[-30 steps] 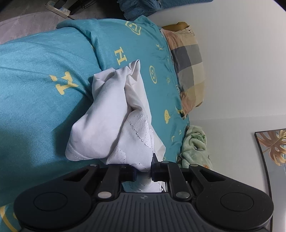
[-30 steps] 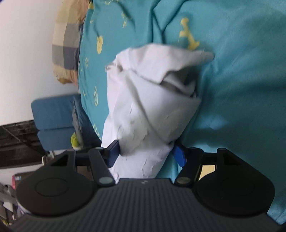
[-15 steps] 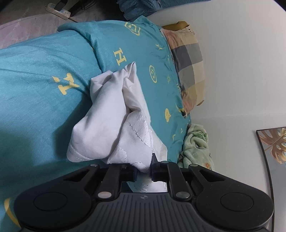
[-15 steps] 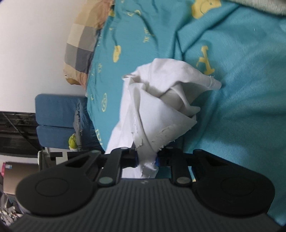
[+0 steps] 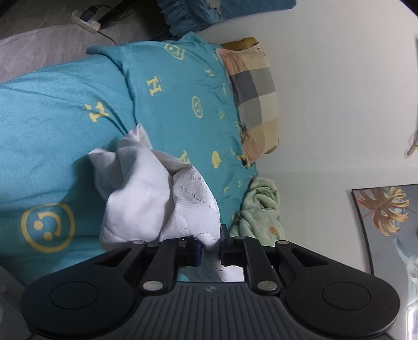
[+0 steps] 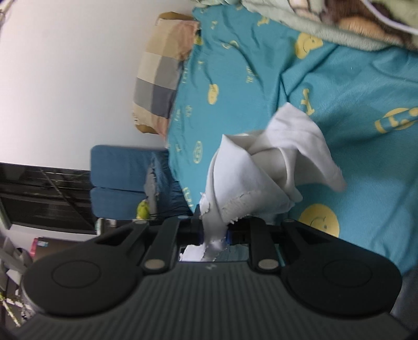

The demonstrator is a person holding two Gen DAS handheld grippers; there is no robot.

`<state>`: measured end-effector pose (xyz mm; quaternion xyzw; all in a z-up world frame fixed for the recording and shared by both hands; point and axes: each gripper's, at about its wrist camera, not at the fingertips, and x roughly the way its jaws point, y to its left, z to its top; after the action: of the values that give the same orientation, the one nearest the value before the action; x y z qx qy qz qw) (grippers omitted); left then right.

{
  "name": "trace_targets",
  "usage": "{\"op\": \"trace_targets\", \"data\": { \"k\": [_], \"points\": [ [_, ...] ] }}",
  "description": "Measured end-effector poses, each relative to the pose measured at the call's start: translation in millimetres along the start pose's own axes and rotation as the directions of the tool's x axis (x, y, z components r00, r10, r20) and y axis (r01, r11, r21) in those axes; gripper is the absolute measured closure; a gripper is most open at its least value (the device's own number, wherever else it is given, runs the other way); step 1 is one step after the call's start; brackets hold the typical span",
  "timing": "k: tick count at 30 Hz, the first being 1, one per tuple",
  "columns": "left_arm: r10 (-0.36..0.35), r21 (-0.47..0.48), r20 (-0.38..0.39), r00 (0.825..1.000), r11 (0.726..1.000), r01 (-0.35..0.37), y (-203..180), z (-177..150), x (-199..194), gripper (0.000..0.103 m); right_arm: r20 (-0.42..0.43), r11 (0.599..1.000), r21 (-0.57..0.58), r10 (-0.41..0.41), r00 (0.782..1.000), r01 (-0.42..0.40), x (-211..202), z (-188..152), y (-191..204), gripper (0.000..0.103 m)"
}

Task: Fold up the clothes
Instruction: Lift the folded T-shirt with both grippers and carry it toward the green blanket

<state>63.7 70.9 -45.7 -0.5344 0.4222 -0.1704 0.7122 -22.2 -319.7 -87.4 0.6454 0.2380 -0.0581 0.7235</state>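
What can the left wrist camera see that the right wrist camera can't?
Only the left wrist view shows the leaf picture on the wall and the power strip on the floor. Only the right wrist view shows the blue chair and the dark window. Both show the white garment pinched in that camera's own jaws, left gripper and right gripper, over the teal bedspread, plus the checked pillow.

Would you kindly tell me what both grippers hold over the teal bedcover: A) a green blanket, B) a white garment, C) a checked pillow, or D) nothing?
B: the left gripper and the right gripper are each clamped on the crumpled white garment, bunched above the teal bedcover.
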Motion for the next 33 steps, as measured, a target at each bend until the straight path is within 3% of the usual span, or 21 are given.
{"op": "trace_targets", "data": {
  "k": [8,13,20,24,26,30,33],
  "points": [
    [-0.014,0.120,-0.003,1.000,0.993,0.014,-93,-42,-10,0.091,0.054,0.994,0.040,0.102,0.993,-0.104,-66,26,22,0.085],
    [-0.015,0.197,-0.034,0.999,0.980,0.021,-163,-73,38,0.091,0.109,0.989,0.049,0.131,0.985,-0.137,-102,76,37,0.085],
    [-0.075,0.246,-0.155,0.985,0.963,0.112,-268,-134,163,0.091,0.222,0.994,-0.007,0.111,0.969,-0.113,-148,202,66,0.085],
    [-0.112,0.273,-0.210,0.971,0.947,0.168,-326,-189,245,0.091,0.321,0.993,-0.082,0.108,0.941,-0.086,-189,280,87,0.085],
    [-0.155,0.263,-0.254,0.955,0.939,0.222,-347,-215,286,0.091,0.370,0.989,-0.130,0.107,0.923,-0.063,-211,315,95,0.085],
    [-0.216,0.249,-0.346,0.913,0.917,0.312,-368,-267,366,0.091,0.452,0.979,-0.203,0.118,0.884,-0.027,-246,368,86,0.085],
    [-0.196,0.341,-0.383,0.903,0.878,0.335,-355,-302,416,0.090,0.489,0.971,-0.237,0.105,0.866,0.016,-259,393,60,0.085]
  ]
}}
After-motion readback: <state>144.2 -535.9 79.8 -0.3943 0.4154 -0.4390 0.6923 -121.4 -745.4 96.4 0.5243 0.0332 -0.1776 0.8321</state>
